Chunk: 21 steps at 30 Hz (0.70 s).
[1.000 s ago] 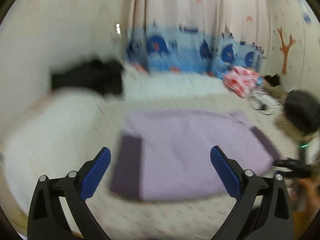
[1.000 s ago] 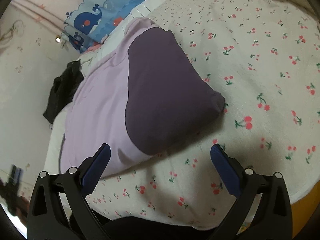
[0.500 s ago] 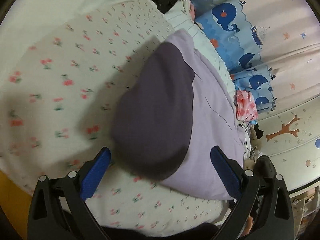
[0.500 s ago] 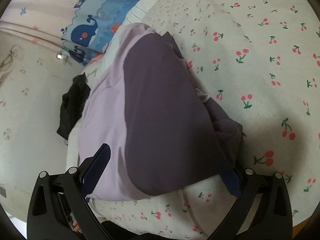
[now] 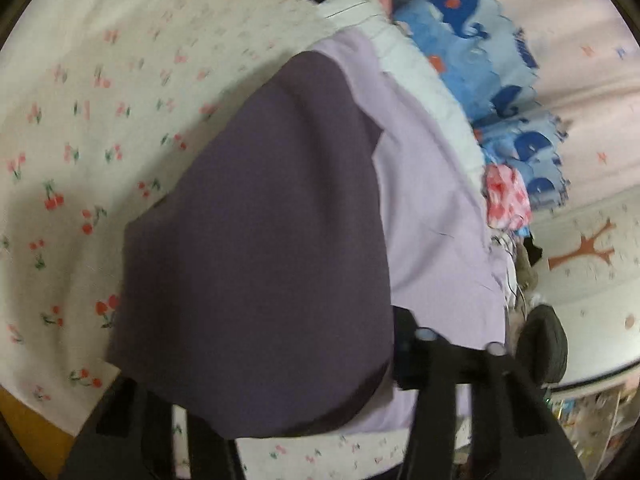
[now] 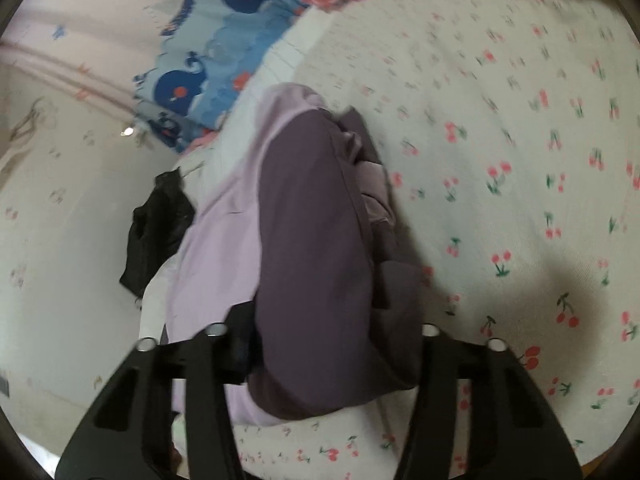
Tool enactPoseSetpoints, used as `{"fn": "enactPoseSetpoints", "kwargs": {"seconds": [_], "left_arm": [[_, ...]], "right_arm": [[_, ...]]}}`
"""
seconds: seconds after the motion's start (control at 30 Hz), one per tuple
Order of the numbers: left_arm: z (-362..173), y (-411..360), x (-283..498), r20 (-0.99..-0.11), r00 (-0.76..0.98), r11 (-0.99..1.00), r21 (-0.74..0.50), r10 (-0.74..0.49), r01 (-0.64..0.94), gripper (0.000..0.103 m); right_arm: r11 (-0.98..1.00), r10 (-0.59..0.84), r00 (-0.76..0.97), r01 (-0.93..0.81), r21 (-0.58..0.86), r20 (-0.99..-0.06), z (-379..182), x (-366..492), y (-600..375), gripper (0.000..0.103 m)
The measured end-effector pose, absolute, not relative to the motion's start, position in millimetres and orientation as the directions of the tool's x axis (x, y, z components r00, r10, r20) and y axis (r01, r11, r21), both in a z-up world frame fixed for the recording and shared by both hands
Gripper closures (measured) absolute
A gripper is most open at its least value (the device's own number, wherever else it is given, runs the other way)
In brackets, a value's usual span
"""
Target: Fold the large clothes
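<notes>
Both claws have closed in: left claw (image 5: 264, 392) and right claw (image 6: 332, 364) now straddle the purple garment's (image 5: 256, 240) dark end on the bed (image 6: 500, 120), fingers half-buried; grip unclear. Lifting for a fold seems next.

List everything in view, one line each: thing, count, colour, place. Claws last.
garment: one, lilac with dark purple sleeves, lying on the bed between both claws.
bedsheet: one, white with red cherries, under the garment.
curtain: one, pale pink with blue whales, behind the bed.
black cloth: one, black, bunched at the bed's far edge by the wall.
pink cloth: one, pink and white, on the bed below the curtain.
tree sticker: one, orange-brown, on the wall.
left claw: one, black, around the garment's near edge, tips hidden by fabric.
right claw: one, black, around a dark sleeve, tips hidden.
</notes>
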<state>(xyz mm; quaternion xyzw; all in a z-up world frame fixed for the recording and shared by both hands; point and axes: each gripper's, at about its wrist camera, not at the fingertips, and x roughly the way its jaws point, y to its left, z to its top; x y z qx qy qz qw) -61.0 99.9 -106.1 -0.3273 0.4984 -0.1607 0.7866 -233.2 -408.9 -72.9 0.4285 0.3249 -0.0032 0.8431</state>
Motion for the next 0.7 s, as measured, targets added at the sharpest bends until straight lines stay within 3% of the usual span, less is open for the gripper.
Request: {"fn": "enactPoseSetpoints", "kwargs": {"seconds": [0.13, 0.23, 0.37, 0.43, 0.5, 0.6, 0.7], "left_arm": [[-48, 106, -96, -0.631, 0.504, 0.745, -0.665, -0.590, 0.041, 0.065], [-27, 122, -132, -0.618, 0.519, 0.753, -0.654, -0.590, 0.077, 0.065], [-69, 142, -161, -0.677, 0.459, 0.772, -0.635, -0.575, 0.030, 0.048], [-111, 159, -167, -0.659, 0.432, 0.708, -0.703, -0.616, -0.062, 0.039], [-124, 169, -173, -0.599, 0.466, 0.650, -0.757, -0.651, -0.066, 0.034], [-116, 169, -175, -0.567, 0.546, 0.655, -0.754, -0.617, -0.043, 0.012], [-117, 160, -162, -0.567, 0.559, 0.643, -0.762, -0.605, -0.078, 0.007]], "right_arm": [[0.671, 0.312, 0.818, 0.170, 0.721, -0.483, -27, -255, -388, 0.067], [0.701, 0.335, 0.805, 0.135, 0.700, -0.490, -15, -280, -375, 0.067], [0.703, 0.391, 0.662, 0.234, 0.671, -0.640, -70, -296, -370, 0.051], [0.628, 0.402, 0.669, 0.296, 0.720, -0.626, -93, -316, -385, 0.045], [0.638, 0.305, 0.723, 0.328, 0.696, -0.620, -81, -332, -393, 0.042], [0.751, 0.012, 0.793, 0.395, 0.530, -0.609, -26, -341, -386, 0.037], [0.891, -0.037, 0.825, 0.282, 0.355, -0.564, 26, -294, -336, 0.027]]}}
